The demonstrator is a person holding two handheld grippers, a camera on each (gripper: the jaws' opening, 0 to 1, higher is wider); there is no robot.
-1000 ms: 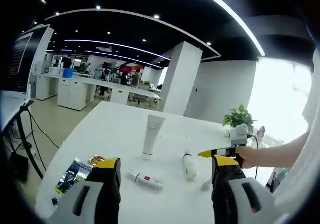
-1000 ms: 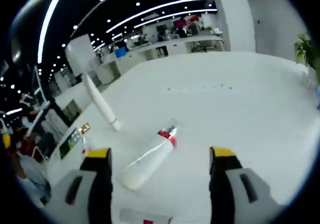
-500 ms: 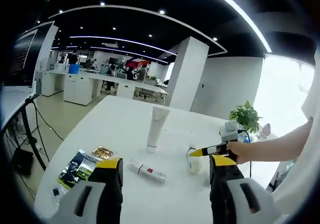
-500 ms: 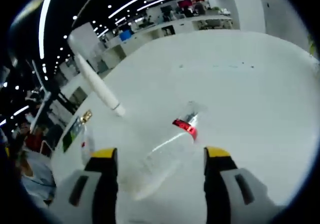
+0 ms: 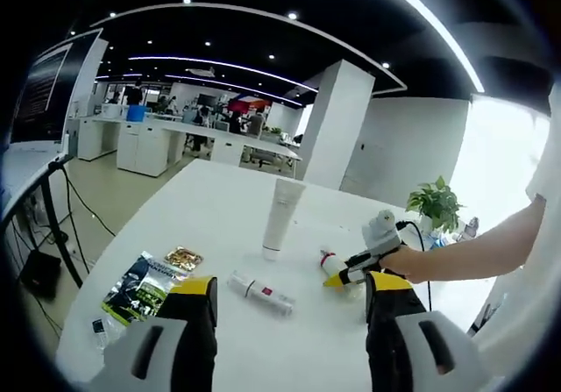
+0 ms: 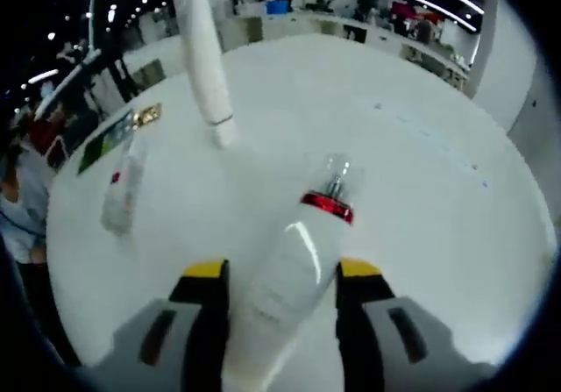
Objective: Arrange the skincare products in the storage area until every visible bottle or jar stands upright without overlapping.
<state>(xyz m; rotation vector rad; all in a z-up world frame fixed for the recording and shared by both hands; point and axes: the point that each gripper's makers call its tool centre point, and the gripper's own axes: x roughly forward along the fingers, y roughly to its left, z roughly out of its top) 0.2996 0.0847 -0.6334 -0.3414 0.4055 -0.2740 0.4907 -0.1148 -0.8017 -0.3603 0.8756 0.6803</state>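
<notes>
Two items on the white counter [image 5: 202, 225] lie flat — the spray bottle with the red collar [image 6: 289, 295] and a small tube with a red label [image 5: 260, 291]. Only the tall white tube [image 5: 280, 219] stands, cap down, and it serves as the landmark here.

A second ago the right tongs [image 6: 276, 278] hung wide open above the spray bottle, with a clear gap on each side. Now the jaws have narrowed until the yellow-tipped fingers [image 6: 203, 271] sit against both flanks of the bottle's body, so the grasp looks made, or within a hair of it. The bottle rests on the counter to the right of the tall tube and a little nearer the camera in the left gripper view, its clear nozzle pointing back toward the tube's base. In that view the right tongs [image 5: 346, 272] can be seen closing on it from the side.

The left tongs [image 5: 289, 291] are open and empty, hovering over the counter; the small tube lies just beyond their jaws, in front of the tall tube. Left of it lie a printed packet [image 5: 140, 291] and a gold wrapper [image 5: 182, 258].

This means the first correction is probably under way — the bottle can be tipped onto its base next, with the small tube left to follow.
</notes>
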